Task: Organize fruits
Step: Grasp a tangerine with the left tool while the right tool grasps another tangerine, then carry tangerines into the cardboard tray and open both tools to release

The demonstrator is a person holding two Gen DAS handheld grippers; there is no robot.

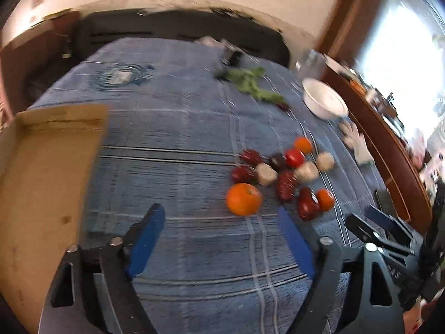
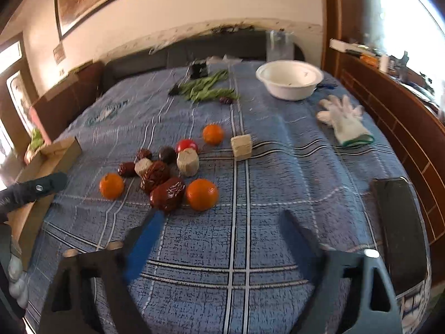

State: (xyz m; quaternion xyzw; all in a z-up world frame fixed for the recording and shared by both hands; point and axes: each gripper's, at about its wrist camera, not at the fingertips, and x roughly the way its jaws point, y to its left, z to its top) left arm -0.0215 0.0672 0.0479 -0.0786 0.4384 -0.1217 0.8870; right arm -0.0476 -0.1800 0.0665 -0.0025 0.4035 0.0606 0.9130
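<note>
The left gripper (image 1: 219, 222) hangs over the blue checked cloth (image 1: 180, 128), its blue pads spread with nothing between them. Just beyond its tips lies a large orange (image 1: 244, 199). Behind that orange cluster dark red dates (image 1: 286, 185), pale cubes (image 1: 266, 174), a red tomato (image 1: 294, 157) and two smaller oranges (image 1: 324, 199). Far left of the orange sits a cardboard box (image 1: 41, 167); well beyond it, to the right, a white bowl (image 1: 324, 101).

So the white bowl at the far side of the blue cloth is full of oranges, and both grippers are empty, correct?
Not quite. The white bowl holds no oranges; the right wrist view shows the oranges lying on the blue cloth. Both the left gripper and right gripper are empty.
</note>
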